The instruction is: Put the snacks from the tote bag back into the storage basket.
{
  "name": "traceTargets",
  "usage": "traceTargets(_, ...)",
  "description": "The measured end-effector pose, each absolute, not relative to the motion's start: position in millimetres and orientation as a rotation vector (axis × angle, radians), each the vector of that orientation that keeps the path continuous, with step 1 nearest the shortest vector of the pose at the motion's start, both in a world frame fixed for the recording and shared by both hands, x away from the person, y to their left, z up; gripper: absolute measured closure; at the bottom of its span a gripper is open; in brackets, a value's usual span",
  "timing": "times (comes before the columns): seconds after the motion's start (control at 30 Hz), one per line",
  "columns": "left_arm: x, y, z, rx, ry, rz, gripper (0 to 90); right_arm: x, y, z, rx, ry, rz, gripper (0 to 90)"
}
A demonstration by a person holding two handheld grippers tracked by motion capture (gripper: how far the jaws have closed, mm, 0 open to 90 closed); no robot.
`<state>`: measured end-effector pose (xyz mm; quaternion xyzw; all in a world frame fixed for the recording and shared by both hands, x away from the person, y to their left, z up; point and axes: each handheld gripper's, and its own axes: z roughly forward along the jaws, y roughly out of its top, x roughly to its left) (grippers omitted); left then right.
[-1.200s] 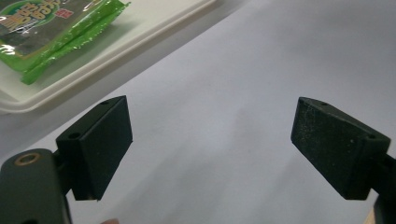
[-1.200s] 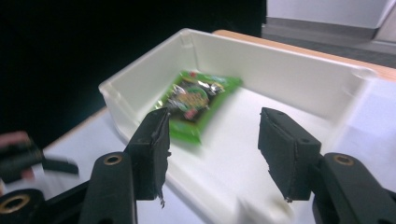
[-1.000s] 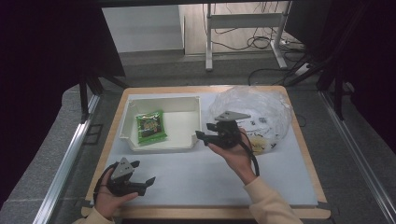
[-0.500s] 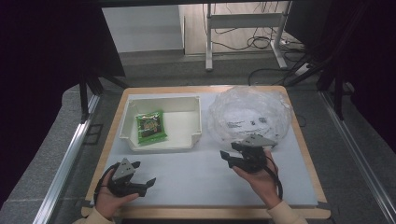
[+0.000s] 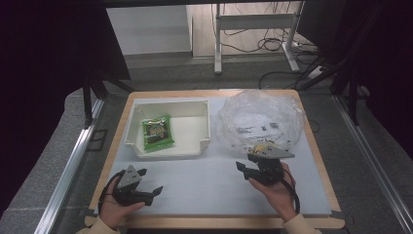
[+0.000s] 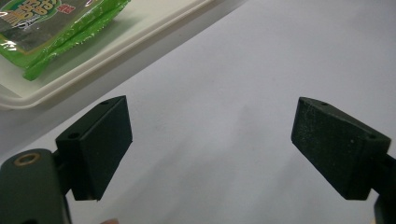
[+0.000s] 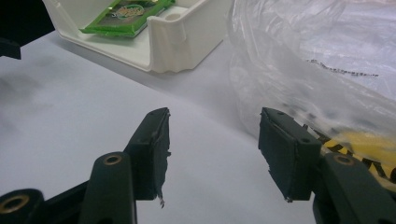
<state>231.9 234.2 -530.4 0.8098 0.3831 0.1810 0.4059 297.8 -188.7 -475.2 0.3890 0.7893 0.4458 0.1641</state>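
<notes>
Resting low at the bottom of the high view, two hand-held grippers sit on a white table surface (image 5: 204,180): the left gripper (image 5: 146,192) at lower left, jaws spread wide with nothing between them, and the right gripper (image 5: 242,168) at lower centre-right, jaws likewise apart and empty. One hand holds each. Just beyond the right gripper lies one crumpled clear plastic bag (image 5: 260,119), with yellow-and-black print showing through it in the right gripper view. At centre-left stands one white open-fronted tray (image 5: 168,146); inside lies one green snack packet (image 5: 157,132), flat, its long axis running near-to-far with a slight tilt. A wooden border (image 5: 214,222) frames the white surface. Farther back, grey floor, black cables and white table legs (image 5: 253,29) fill the upper frame, flanked by dark curtains.
</notes>
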Motion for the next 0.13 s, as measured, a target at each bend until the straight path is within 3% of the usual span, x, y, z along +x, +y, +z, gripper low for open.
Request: traceTargets(0.13,232.6,234.3,-530.3,2.041,0.965,0.455,12.5,296.9,-186.4,-474.2,1.098,2.246,1.283,43.5)
